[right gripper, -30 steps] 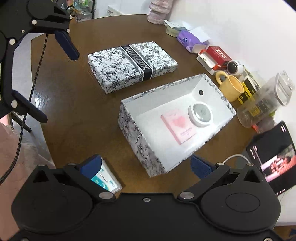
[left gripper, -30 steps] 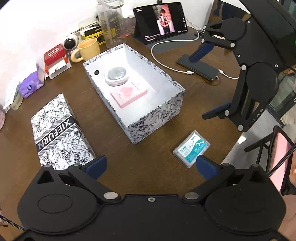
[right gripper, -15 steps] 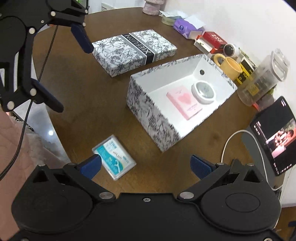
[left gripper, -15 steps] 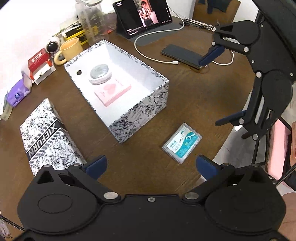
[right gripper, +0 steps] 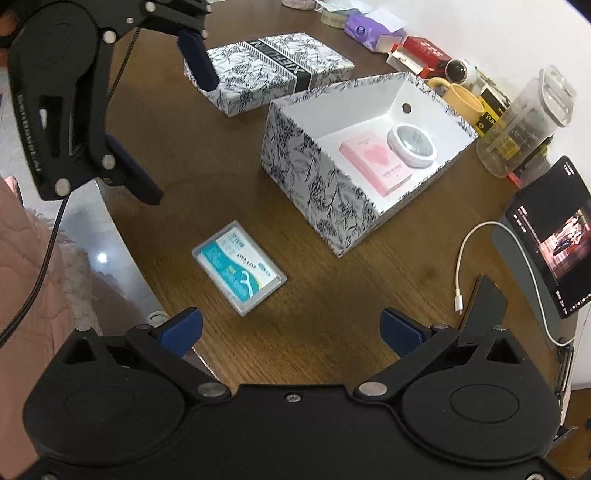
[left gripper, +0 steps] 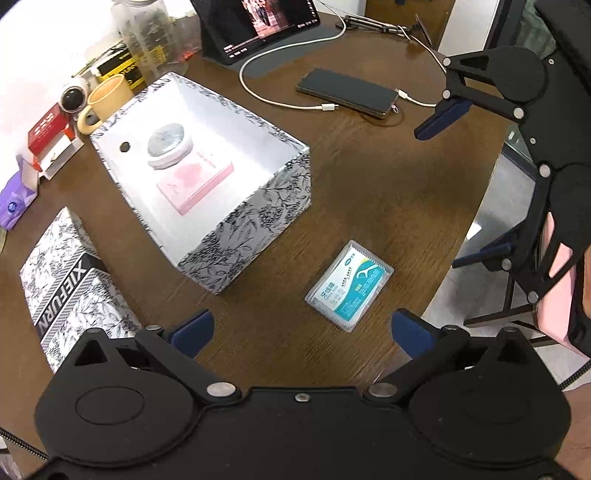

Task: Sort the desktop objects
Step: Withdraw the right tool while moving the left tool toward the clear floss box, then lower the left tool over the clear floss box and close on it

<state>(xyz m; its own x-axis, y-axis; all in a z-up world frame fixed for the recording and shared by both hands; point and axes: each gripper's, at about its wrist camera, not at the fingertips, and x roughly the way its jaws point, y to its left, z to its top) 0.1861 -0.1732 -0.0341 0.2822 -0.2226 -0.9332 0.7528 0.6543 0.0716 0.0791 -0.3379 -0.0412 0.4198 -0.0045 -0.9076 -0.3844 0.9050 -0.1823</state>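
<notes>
**Sorting desktop objects: floss-pick case on the table beside the open box**

Sitting open on the brown table (left gripper: 388, 192), the floral-print box (left gripper: 255, 236) holds two things on its white floor: a flat pink box (left gripper: 195, 182) printed with a heart, and a round white case (left gripper: 166, 146) with a grey top that touches the pink box's far end. A small dark hole shows in the box's far wall. Its matching lid (left gripper: 70, 284), banded in black with white lettering, lies separately on the table, off the box's left side in the left wrist view.

A floss-pick case (left gripper: 349, 284) lies flat on the table, near the box's closest corner but apart from it, close to the table's edge. It is a clear, shallow rectangular plastic case with a teal and white label showing a drawing of a floss pick. In the left wrist view its long axis runs diagonally, from lower left to upper right; in the right wrist view (right gripper: 239, 266) it runs from upper left to lower right.

Left gripper (left gripper: 301, 330) hovers above the table with its jaws spread wide and nothing between them; the case sits ahead of them, nearer the right-hand finger. Right gripper (right gripper: 291, 330) is likewise spread wide and empty, with the case ahead and nearer its left-hand finger.

Along the far side stand a yellow mug (left gripper: 105, 99), a clear jar (left gripper: 153, 37), a tablet (left gripper: 258, 26) and a phone (left gripper: 347, 92) on a white cable.
</notes>
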